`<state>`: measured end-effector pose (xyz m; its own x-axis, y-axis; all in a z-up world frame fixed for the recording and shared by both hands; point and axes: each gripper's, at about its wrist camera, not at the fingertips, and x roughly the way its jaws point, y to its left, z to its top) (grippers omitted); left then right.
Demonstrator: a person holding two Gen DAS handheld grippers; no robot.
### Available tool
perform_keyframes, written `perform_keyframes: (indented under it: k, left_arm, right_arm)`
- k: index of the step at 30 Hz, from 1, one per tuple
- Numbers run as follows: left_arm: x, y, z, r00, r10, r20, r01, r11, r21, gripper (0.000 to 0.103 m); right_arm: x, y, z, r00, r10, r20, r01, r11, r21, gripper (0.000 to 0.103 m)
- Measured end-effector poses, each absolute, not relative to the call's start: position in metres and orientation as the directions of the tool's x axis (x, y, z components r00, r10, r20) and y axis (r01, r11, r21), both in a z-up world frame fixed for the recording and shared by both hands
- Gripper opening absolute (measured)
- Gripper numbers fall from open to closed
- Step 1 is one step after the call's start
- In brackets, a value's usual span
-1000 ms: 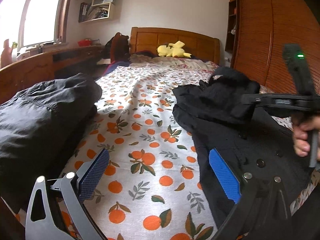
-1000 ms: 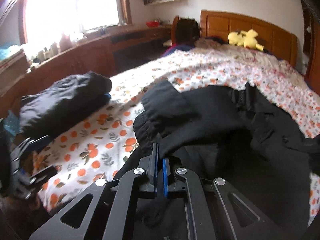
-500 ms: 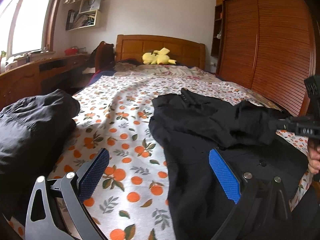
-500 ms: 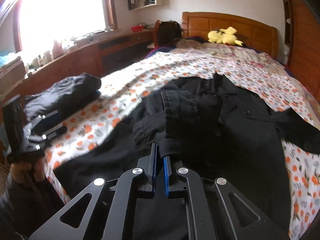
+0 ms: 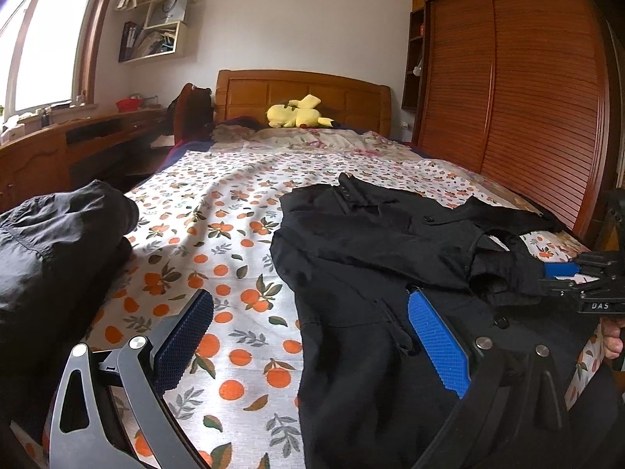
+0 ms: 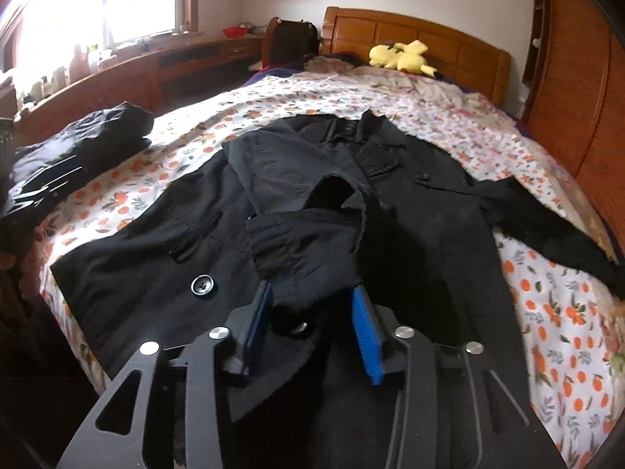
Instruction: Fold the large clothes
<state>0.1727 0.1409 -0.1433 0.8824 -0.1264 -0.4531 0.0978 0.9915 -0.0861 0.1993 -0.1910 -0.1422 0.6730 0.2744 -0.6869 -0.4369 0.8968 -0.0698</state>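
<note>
A large black coat (image 6: 429, 203) lies spread front-up on the orange-print bed sheet (image 5: 234, 234), collar towards the headboard. One sleeve (image 6: 273, 172) is folded across its chest. My right gripper (image 6: 312, 320) is low over the coat's front with its jaws opening. The sleeve's cuff (image 6: 304, 250) sits loosely between the blue pads (image 6: 367, 336). In the left wrist view the right gripper (image 5: 562, 277) shows at the coat's right edge. My left gripper (image 5: 312, 336) is open and holds nothing. It hovers over the coat's left hem, one finger above the sheet.
A folded black garment (image 5: 50, 250) rests on the bed's left side. A yellow plush toy (image 5: 297, 117) lies by the wooden headboard (image 5: 304, 90). A slatted wardrobe (image 5: 527, 97) flanks the bed's right side. A wooden desk (image 5: 58, 148) runs under the window on the left.
My right gripper carried the sleeve cuff across the coat towards the near right, lowered it, and its jaws parted from shut. The left gripper's view swung rightward over the coat.
</note>
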Motion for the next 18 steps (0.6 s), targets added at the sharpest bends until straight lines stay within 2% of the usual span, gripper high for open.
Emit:
perform_keyframes:
  k: [2,7,13,18]
  left_arm:
    - [0.173,0.138,-0.145,0.881,-0.128,-0.456,0.103,0.992,-0.079,0.101]
    - [0.173,0.133,-0.146,0.879,-0.138,-0.456,0.117,0.990,-0.076,0.101]
    - [0.171,0.127,-0.146,0.882,-0.145,-0.448,0.130,0.989,-0.064,0.101]
    - [0.169,0.121,-0.148,0.879,-0.149,-0.453,0.139,0.989,-0.056,0.101]
  right_arm:
    - [0.195,-0.191,-0.136,0.698,0.260,-0.668,-0.429,0.898,-0.099,0.050]
    - [0.197,-0.177,-0.126,0.694,0.291,-0.659,-0.465,0.880,-0.101,0.050]
    - [0.214,-0.137,-0.154,0.636,0.297,-0.713,-0.533,0.837,-0.127,0.053]
    - [0.239,-0.126,-0.183,0.602,0.234,-0.764,-0.514,0.845,-0.146,0.056]
